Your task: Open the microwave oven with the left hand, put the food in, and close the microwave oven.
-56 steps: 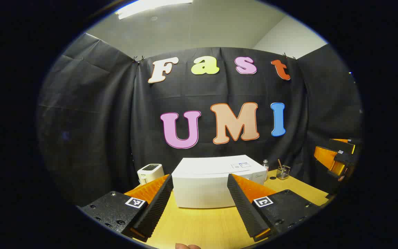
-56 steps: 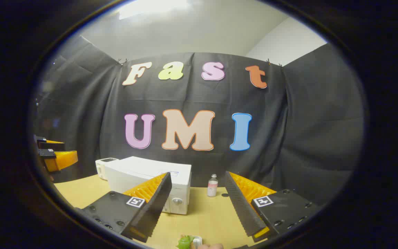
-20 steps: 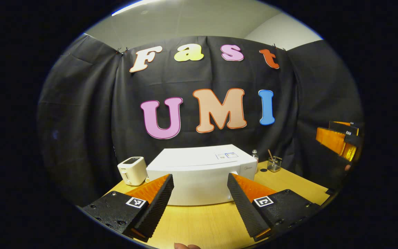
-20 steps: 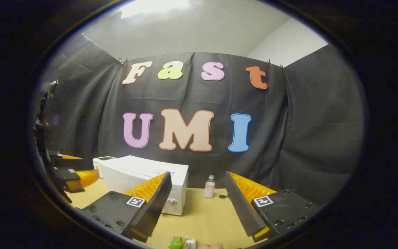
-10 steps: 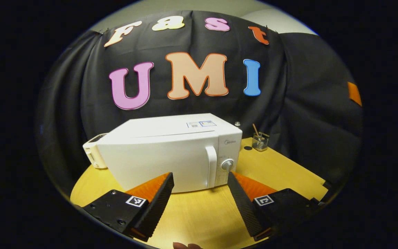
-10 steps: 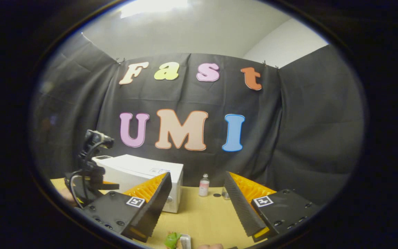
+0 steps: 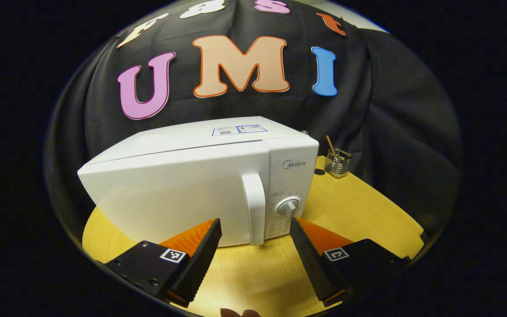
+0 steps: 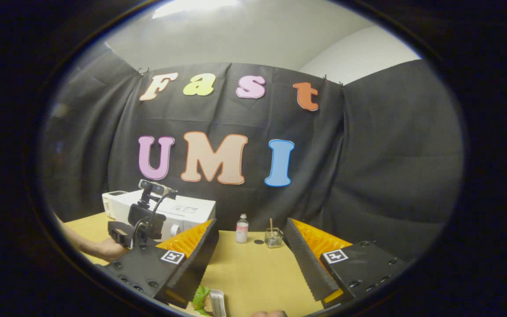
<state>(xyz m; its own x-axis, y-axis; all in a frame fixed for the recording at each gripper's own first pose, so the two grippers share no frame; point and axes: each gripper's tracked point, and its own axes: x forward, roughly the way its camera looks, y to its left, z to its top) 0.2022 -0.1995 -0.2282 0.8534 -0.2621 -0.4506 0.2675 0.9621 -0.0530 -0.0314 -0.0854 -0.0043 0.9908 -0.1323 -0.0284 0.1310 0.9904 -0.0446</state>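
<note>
Right gripper (image 8: pixel 251 240) agape — microwave (image 8: pixel 183 213) beyond

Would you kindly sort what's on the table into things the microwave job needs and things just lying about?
Job:
- microwave, door shut
- door handle
- food by the right claw
- left claw, open before the handle

Lying about:
- toaster
- small bottle
- glass holder with a stick
- table
</note>
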